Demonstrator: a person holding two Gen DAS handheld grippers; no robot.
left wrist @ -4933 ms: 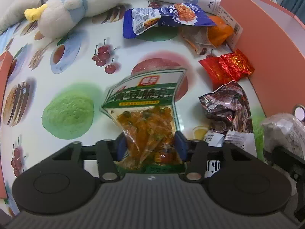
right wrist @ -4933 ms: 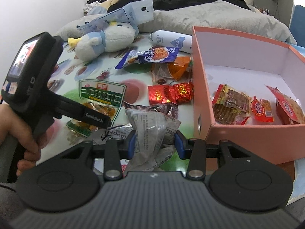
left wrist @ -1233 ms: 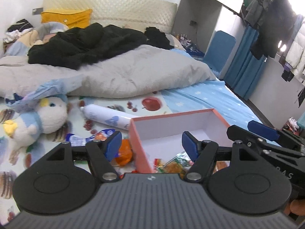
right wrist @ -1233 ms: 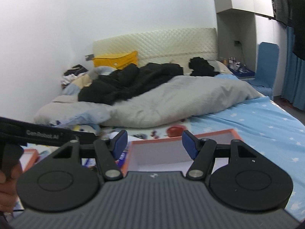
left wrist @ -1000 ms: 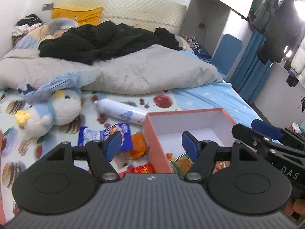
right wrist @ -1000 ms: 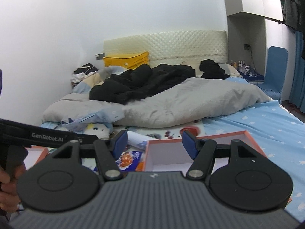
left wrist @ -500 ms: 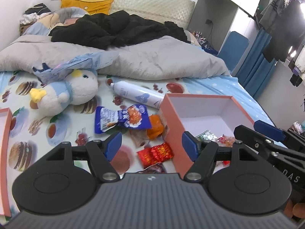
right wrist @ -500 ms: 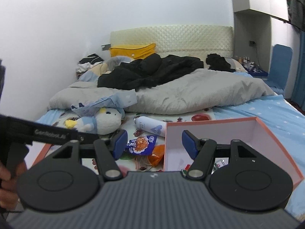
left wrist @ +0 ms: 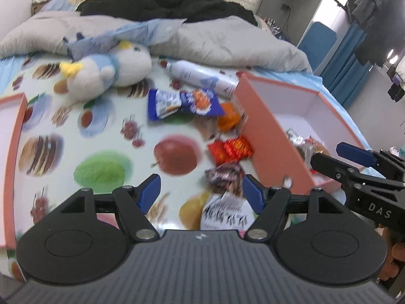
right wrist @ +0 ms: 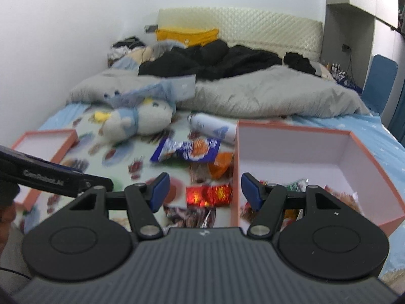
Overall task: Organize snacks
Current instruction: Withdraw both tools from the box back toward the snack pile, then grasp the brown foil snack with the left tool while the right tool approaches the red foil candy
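My left gripper (left wrist: 201, 193) is open and empty, above the fruit-print cloth near a dark crinkled snack pack (left wrist: 224, 176). My right gripper (right wrist: 203, 190) is open and empty, above the left wall of the pink box (right wrist: 298, 149). The box holds several snack packs (right wrist: 339, 195); it also shows in the left wrist view (left wrist: 276, 141). Loose on the cloth lie a red pack (left wrist: 230, 149), an orange pack (left wrist: 227, 117) and a blue pack (left wrist: 182, 102). The right wrist view shows the red pack (right wrist: 208, 195) and the blue pack (right wrist: 186, 150).
A plush penguin (left wrist: 106, 69) and a white bottle (left wrist: 200, 77) lie behind the snacks. The pink box lid (left wrist: 10, 152) lies at the left. A grey duvet (right wrist: 265, 93) and black clothes cover the bed's far end. The right gripper's arm (left wrist: 359, 174) shows at the right.
Both grippers held snack packs 4.9 s ago and are now empty and open. Both cameras have tilted down from the room toward the cloth and the box.
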